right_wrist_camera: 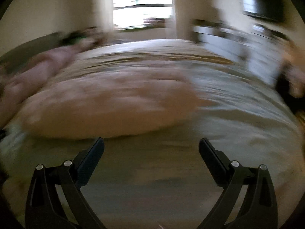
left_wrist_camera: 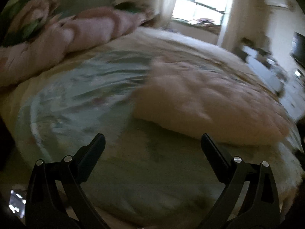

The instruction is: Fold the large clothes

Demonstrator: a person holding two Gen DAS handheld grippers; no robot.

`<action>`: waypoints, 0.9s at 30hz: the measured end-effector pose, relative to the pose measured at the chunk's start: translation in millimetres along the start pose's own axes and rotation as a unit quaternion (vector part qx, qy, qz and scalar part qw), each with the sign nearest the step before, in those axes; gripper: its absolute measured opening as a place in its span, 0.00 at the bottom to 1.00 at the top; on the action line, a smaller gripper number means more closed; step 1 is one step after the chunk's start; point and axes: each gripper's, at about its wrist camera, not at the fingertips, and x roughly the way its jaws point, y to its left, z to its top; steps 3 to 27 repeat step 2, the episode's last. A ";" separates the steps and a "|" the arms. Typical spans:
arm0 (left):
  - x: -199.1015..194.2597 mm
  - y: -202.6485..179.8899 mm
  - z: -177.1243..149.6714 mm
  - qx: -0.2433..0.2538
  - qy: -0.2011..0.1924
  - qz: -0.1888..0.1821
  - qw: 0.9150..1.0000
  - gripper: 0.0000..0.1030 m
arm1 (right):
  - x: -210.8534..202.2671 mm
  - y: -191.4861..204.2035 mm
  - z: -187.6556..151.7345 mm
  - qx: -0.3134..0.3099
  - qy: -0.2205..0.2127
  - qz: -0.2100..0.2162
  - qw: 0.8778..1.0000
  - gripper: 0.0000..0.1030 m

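A large peach-pink garment [left_wrist_camera: 205,103] lies spread on the bed, blurred by motion; in the right wrist view the same garment [right_wrist_camera: 114,103] fills the middle left. My left gripper [left_wrist_camera: 152,139] is open above the bedcover, just short of the garment's near edge, with nothing between its fingers. My right gripper [right_wrist_camera: 151,143] is also open and empty, hovering just before the garment's near hem. Both views are smeared, so folds and sleeves cannot be made out.
The bed carries a pale green and cream patterned cover [left_wrist_camera: 80,95]. A bunched pink quilt [left_wrist_camera: 76,30] and pillows lie at the head of the bed. A bright window [right_wrist_camera: 142,3], white furniture [right_wrist_camera: 238,43] and a dark screen [right_wrist_camera: 263,2] stand beyond the bed.
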 end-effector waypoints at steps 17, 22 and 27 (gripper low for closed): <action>17.4 34.1 19.5 -0.010 0.005 0.034 0.999 0.91 | 7.8 -75.4 -0.2 0.071 0.015 -0.070 0.995 0.96; 17.4 34.1 19.5 -0.010 0.005 0.034 0.999 0.91 | 7.8 -75.4 -0.2 0.071 0.015 -0.070 0.995 0.96; 17.4 34.1 19.5 -0.010 0.005 0.034 0.999 0.91 | 7.8 -75.4 -0.2 0.071 0.015 -0.070 0.995 0.96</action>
